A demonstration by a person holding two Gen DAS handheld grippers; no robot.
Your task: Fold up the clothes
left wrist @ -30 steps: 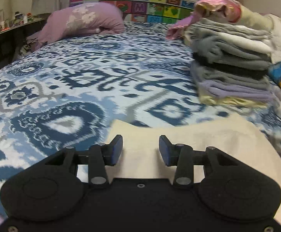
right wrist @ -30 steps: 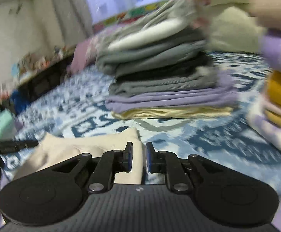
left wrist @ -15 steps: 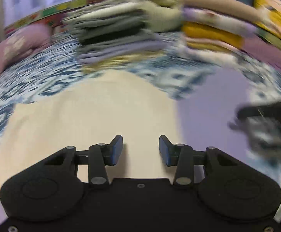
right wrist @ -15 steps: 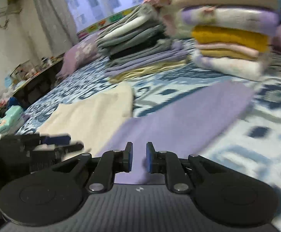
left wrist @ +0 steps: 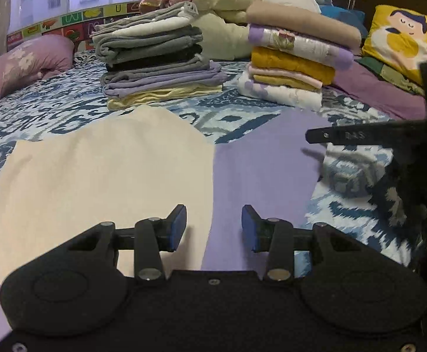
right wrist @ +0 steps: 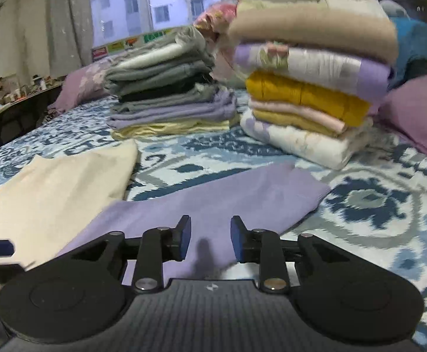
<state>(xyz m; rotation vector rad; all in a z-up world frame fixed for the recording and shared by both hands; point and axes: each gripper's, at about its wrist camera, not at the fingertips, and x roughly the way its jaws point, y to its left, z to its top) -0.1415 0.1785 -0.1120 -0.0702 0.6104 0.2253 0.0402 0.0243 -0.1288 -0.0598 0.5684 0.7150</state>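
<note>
Pillow (left wrist: pixel 22 67): upper left of the left wrist view, resting on the patterned bedspread (left wrist: pixel 66 108); no part in the job.
Cream cloth (left wrist: pixel 102 182): lower left of the left view, spread flat, its right edge meeting the lilac piece.
Grey stack (left wrist: pixel 154 58): upper centre, folded and piled; so some clothes already lie as the task wants.
Left gripper (left wrist: pixel 213 228): bottom centre, jaws apart and empty, straddling the seam between cream and lilac; a second ago it faced the cream cloth and open bed, so it has swung right.
Lilac cloth (right wrist: pixel 213 199): centre of the right wrist view, lying flat and unfolded (a slightly lifted near edge shows below the jaws).
Right gripper (right wrist: pixel 209 239): bottom centre, jaws now apart with nothing between them; they were nearly together half a second ago, which reads as a release or readying for a fresh grab.
Yellow-and-beige stack (right wrist: pixel 310 96): upper right, also folded.
Meaning: both tools now attend to the lilac cloth, probably the piece in hand.
</note>
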